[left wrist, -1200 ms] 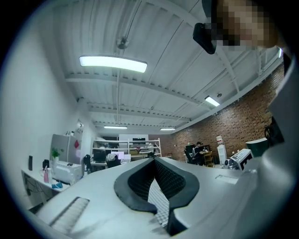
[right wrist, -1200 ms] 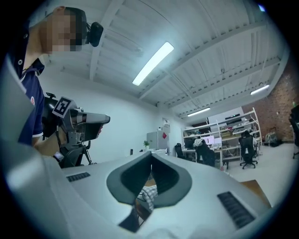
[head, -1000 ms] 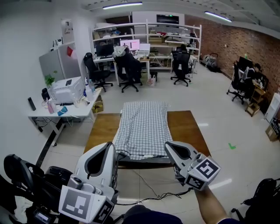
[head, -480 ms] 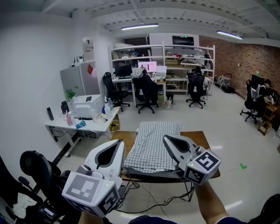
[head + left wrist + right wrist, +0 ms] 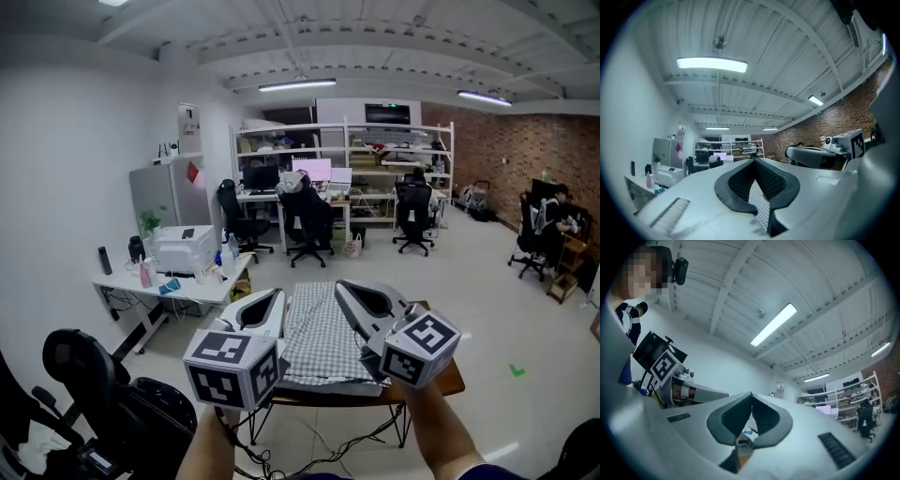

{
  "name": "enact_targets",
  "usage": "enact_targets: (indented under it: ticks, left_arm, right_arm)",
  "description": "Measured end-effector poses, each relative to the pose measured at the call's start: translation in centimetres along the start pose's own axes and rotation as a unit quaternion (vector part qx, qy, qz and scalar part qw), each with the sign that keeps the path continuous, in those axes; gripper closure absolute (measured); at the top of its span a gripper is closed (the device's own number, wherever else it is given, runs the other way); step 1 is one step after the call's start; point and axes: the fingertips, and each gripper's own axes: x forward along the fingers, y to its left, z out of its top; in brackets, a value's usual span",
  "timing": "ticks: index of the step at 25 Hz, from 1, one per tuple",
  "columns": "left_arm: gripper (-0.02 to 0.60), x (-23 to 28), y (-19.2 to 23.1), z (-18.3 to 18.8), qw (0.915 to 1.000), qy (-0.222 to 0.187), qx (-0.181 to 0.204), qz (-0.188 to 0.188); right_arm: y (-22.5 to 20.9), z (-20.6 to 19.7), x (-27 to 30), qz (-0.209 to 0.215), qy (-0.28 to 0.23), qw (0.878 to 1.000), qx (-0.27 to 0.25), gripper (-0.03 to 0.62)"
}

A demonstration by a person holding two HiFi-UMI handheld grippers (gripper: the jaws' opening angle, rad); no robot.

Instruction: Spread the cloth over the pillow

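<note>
A grey-and-white checked cloth point(image 5: 323, 342) lies lengthwise along the brown table point(image 5: 448, 377), draped over a raised shape that it hides completely. Both grippers are held up in the air in front of the table's near end, above the cloth and apart from it. My left gripper point(image 5: 273, 294) is shut with nothing in it; in the left gripper view its pads point(image 5: 754, 161) meet, with checked cloth point(image 5: 760, 206) showing below. My right gripper point(image 5: 341, 284) is also shut and empty, its tips point(image 5: 751, 394) closed together.
A white desk with a printer point(image 5: 184, 249) stands to the left of the table. Office chairs point(image 5: 309, 223) and shelving point(image 5: 375, 178) fill the back of the room. A black chair point(image 5: 89, 375) is near my left side. Cables point(image 5: 366, 436) hang under the table.
Both grippers have risen and come closer together, the right one more. The head view has tilted up, so the table and cloth now sit lower and smaller.
</note>
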Motion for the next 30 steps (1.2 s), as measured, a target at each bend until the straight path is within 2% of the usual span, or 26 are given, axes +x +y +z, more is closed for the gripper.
enact_targets:
  ticks: [6,15,19,24,30]
  left_arm:
    - [0.574,2.8,-0.1,-2.9,0.9996,0.014,-0.023,-0.007]
    - [0.575,7.9,-0.1,-8.5,0.9967,0.060,-0.043,-0.033]
    - [0.575,9.8,0.2,-11.5,0.9935,0.083,-0.061,-0.048]
    - [0.575,12.6,0.5,-15.7,0.9855,0.112,-0.106,-0.070]
    - [0.575,16.0,0.9,-18.4,0.9802,0.127,-0.119,-0.095]
  right_arm:
    - [-2.2,-3.0,-1.3,-0.035,0.028,0.999,0.016,0.594]
    - [-6.1,-8.7,-1.5,-0.081,0.074,0.993,0.051,0.594]
    - [-7.5,-12.2,-1.7,-0.099,0.099,0.987,0.074,0.594]
    - [-9.2,-15.7,-1.5,-0.124,0.121,0.980,0.093,0.594]
    - [-11.6,-18.3,-0.7,-0.140,0.139,0.976,0.097,0.594]
